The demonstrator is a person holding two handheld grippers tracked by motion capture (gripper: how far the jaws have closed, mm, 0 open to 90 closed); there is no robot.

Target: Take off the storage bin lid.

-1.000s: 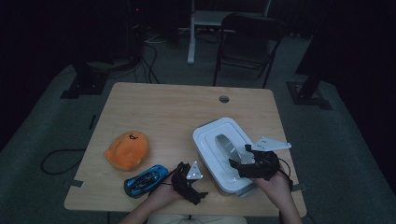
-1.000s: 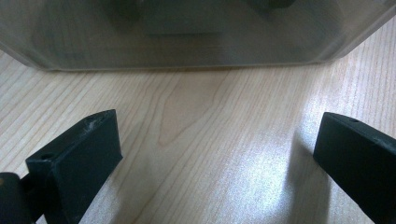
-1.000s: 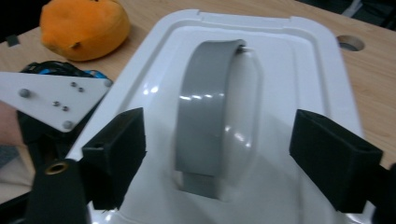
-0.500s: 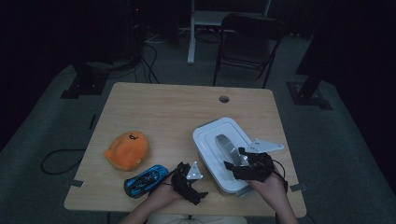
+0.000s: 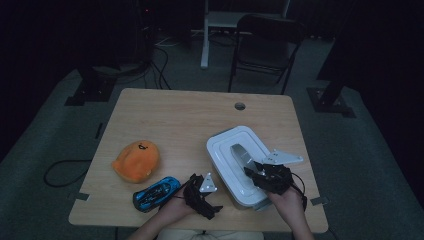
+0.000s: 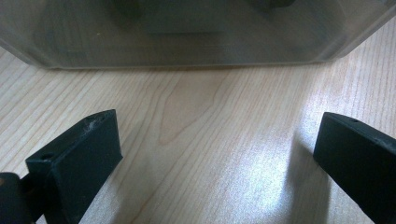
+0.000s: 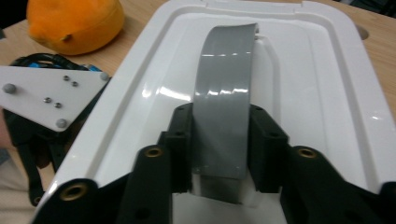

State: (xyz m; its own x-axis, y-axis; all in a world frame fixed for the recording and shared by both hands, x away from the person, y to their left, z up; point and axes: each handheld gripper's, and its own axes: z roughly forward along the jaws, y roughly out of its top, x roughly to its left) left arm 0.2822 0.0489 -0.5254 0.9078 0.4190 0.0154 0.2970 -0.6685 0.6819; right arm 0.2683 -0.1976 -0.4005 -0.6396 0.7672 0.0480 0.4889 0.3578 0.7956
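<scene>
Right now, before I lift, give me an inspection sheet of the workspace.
Surface: wooden table, cable hole near the far edge.
Job's things: white bin lid with a grey tape handle.
Clutter: orange plush, blue toy car.
Grippers: right tongs have just been closing, now shut on the tape handle; left tongs open beside the bin, holding nothing.
Cables: one on the floor at left.
Surroundings: folding chair, dark room.

The high view looks forward and down over the whole worktop [image 5: 190, 120]. Each claw view sits close and low; the right one shares the white bin [image 7: 322, 93] [image 5: 225, 150] with it.
</scene>
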